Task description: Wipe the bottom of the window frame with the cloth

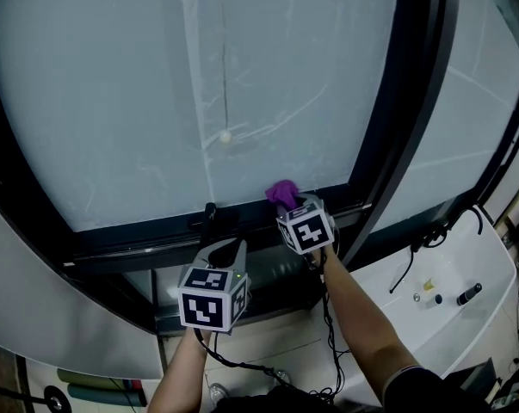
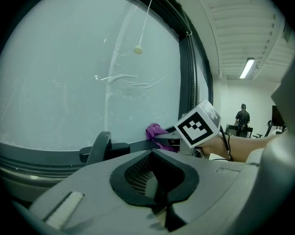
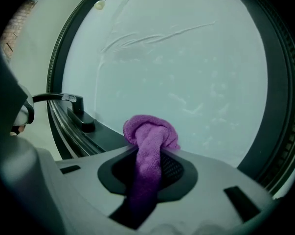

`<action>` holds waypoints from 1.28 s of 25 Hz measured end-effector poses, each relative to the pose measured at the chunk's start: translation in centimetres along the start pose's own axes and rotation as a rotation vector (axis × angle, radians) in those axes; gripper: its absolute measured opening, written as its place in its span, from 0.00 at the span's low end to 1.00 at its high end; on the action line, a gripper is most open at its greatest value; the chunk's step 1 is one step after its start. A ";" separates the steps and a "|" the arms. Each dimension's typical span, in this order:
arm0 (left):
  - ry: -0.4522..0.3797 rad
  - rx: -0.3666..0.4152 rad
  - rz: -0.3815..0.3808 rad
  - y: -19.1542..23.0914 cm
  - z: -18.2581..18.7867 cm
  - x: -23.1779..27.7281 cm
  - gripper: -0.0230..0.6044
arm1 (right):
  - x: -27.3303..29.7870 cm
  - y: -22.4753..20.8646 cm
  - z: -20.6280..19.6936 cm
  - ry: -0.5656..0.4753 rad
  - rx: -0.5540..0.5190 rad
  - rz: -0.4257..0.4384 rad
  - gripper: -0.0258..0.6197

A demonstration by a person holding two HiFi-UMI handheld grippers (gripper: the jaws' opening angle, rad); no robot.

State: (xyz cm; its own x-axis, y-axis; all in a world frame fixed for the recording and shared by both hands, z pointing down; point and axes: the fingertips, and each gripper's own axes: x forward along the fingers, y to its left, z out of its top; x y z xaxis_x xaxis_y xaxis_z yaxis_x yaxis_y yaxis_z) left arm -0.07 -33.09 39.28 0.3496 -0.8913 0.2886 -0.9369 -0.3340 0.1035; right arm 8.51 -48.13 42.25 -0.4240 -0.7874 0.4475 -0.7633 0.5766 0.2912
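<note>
The purple cloth (image 3: 149, 131) is clamped between the fingers of the right gripper (image 1: 293, 206), a bunched end standing out past the fingertips and a long strip running back down between them towards the lower middle of the right gripper view; in the head view the cloth (image 1: 282, 192) is seen just right of centre, at the line where the frosted glass pane (image 1: 199, 76) meets the bottom rail of the window frame (image 1: 130, 235), near the dark upright bar on the right; whether it presses on the rail or only on the glass cannot be told; the left gripper (image 1: 226, 249) is held lower and further left in the head view, below the rail and apart from the cloth, its fingers drawn together with nothing between them, as its own view shows; a black window handle (image 1: 212, 216) is mounted on the rail, just above the left gripper and left of the cloth; a small pale bead (image 1: 225, 136) on a thin cord hangs before the glass above the handle; in the left gripper view the right gripper's marker cube (image 2: 198, 124) is seen right of centre, with the cloth (image 2: 156, 130) just to its left on the rail.
</note>
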 end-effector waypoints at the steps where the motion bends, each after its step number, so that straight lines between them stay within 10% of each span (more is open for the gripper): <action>1: 0.002 -0.001 0.004 0.2 -0.2 -0.3 0.04 | 0.1 0.5 0.2 -0.002 -0.002 0.005 0.18; 32: 0.013 -0.017 0.121 7.0 -2.6 -8.2 0.04 | 1.2 7.9 3.4 -0.046 0.181 0.089 0.18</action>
State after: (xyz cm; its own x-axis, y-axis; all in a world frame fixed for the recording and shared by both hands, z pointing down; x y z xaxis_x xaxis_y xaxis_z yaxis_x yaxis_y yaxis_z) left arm -9.52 -27.29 40.06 0.2339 -0.9208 0.3122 -0.9722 -0.2188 0.0832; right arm 0.29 -45.24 42.24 -0.5120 -0.7468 0.4244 -0.7954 0.5987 0.0941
